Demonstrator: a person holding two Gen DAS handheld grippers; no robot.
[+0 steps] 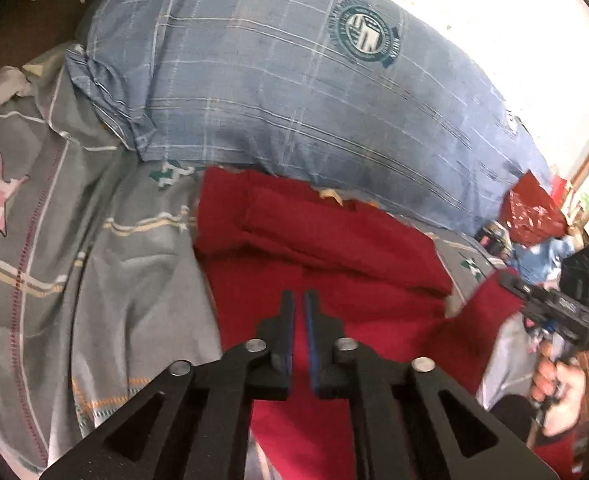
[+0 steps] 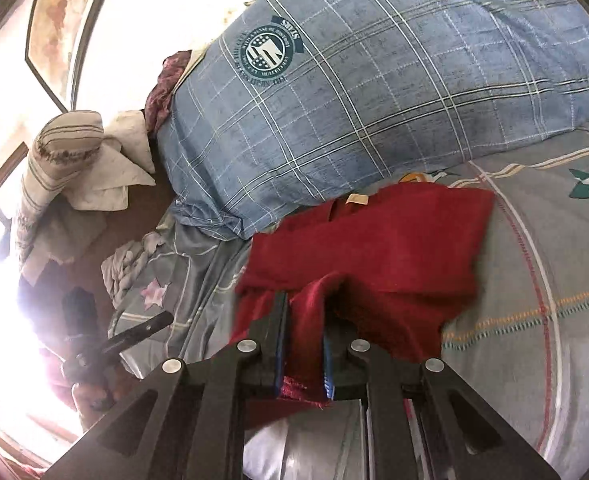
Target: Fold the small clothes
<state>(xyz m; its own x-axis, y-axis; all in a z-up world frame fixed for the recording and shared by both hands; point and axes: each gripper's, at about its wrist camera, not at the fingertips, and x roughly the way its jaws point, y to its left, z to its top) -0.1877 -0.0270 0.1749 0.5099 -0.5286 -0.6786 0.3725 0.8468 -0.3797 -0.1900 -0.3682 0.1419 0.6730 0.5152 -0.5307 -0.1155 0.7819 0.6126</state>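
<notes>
Red knit garment (image 1: 322,240), small, lying on the grey patterned bedsheet (image 1: 106,264) just below the blue checked pillow (image 1: 286,92), centre of the left wrist view. Top part is already folded over itself into a thick band, with a pale neck label (image 2: 356,199) showing at the upper edge in the right wrist view. Fabric looks soft and matte, creased, with one loose corner stretching out toward the lower right of the left view.

My right gripper (image 2: 304,344) is pinching that corner: a bunched fold of red cloth sits between the blue pads, jaws pressed in on it, and the cloth is pulled up off the sheet. In the left view I see the same gripper at the right edge with the person's hand (image 1: 558,392) on its handle.

My left gripper (image 1: 299,320) hangs over the lower middle of the garment, jaws parted by a narrow slit, nothing between them, red cloth only behind.

Pillow carries a round dark-green crest (image 1: 368,36). White crumpled cloth (image 2: 124,264) lies at left of the right view, well apart from the garment.
</notes>
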